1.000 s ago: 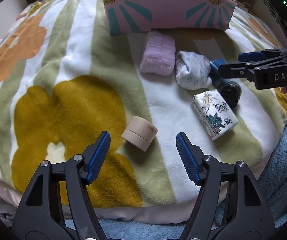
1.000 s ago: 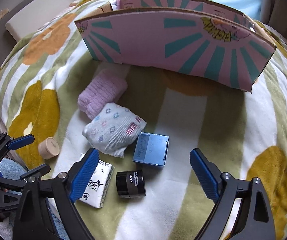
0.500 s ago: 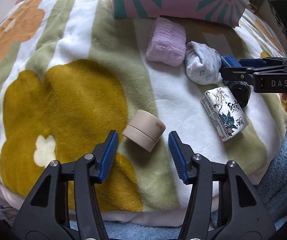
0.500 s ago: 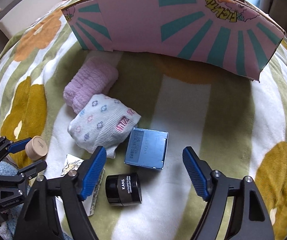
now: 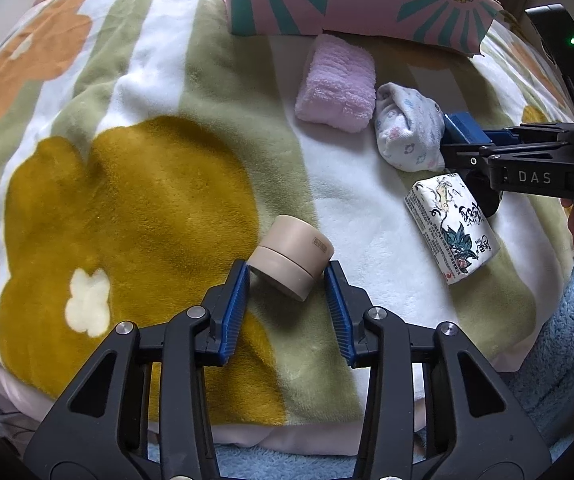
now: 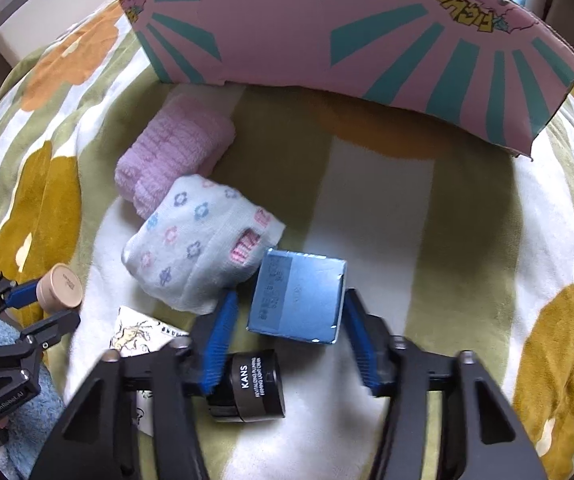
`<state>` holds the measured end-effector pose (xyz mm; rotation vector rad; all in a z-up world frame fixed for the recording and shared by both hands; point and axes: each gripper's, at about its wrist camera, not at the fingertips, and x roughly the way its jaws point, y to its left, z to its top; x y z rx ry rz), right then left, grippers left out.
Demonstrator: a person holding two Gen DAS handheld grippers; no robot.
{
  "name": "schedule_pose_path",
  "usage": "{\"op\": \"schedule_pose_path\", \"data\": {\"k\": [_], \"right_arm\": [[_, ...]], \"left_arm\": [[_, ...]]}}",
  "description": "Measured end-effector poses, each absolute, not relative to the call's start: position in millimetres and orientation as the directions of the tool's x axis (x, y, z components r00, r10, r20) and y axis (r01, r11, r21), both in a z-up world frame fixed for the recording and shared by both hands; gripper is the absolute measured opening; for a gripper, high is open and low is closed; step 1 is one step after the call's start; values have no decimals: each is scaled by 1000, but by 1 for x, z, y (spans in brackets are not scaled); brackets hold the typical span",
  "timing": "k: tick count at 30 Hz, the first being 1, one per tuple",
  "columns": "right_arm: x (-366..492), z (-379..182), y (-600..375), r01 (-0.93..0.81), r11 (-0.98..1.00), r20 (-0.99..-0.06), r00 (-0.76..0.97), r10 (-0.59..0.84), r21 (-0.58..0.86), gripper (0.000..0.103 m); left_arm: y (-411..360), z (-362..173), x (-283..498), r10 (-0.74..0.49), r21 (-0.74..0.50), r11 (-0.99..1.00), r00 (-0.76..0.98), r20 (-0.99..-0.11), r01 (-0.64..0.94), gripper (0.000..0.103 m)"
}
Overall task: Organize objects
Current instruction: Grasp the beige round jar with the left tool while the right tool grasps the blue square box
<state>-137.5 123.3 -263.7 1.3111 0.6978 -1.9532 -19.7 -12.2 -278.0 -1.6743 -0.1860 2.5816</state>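
A beige round jar (image 5: 291, 255) lies on its side on the flowered blanket (image 5: 127, 208). My left gripper (image 5: 287, 270) has closed in around it, and both blue pads touch its sides. It also shows in the right wrist view (image 6: 60, 287). My right gripper (image 6: 291, 304) is partly open around a blue box (image 6: 298, 297), with a gap on the left side. A black KANS jar (image 6: 253, 384) lies below the box, between the right gripper's arms. A flowered white sock (image 6: 199, 244) and a pink towel roll (image 6: 171, 156) lie to the left.
A pink and teal cardboard box (image 6: 347, 36) stands at the back of the blanket. A printed white packet (image 5: 453, 226) lies to the right of the beige jar. Blue carpet (image 5: 559, 360) lies past the blanket's near edge.
My left gripper moved forward and closed onto the beige jar. My right gripper moved forward and narrowed around the blue box.
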Motion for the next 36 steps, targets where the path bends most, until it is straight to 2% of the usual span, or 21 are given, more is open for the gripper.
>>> {"op": "schedule_pose_path", "data": {"k": [20, 31, 35, 36], "right_arm": [[-134, -235, 137, 786, -615, -905, -306, -296, -64, 36], [-127, -199, 145, 798, -600, -880, -324, -347, -57, 36], [-129, -195, 132, 798, -600, -872, -334, -359, -59, 36], [-130, -193, 131, 799, -599, -870, -333, -363, -55, 36]], "left_arm": [[-29, -258, -13, 171, -213, -976, -456, -874, 42, 33], [-37, -236, -16, 177, -227, -973, -499, -848, 41, 31], [-38, -221, -21, 182, -232, -972, -528, -829, 29, 25], [-39, -216, -23, 189, -238, -971, -533, -825, 23, 18]]}}
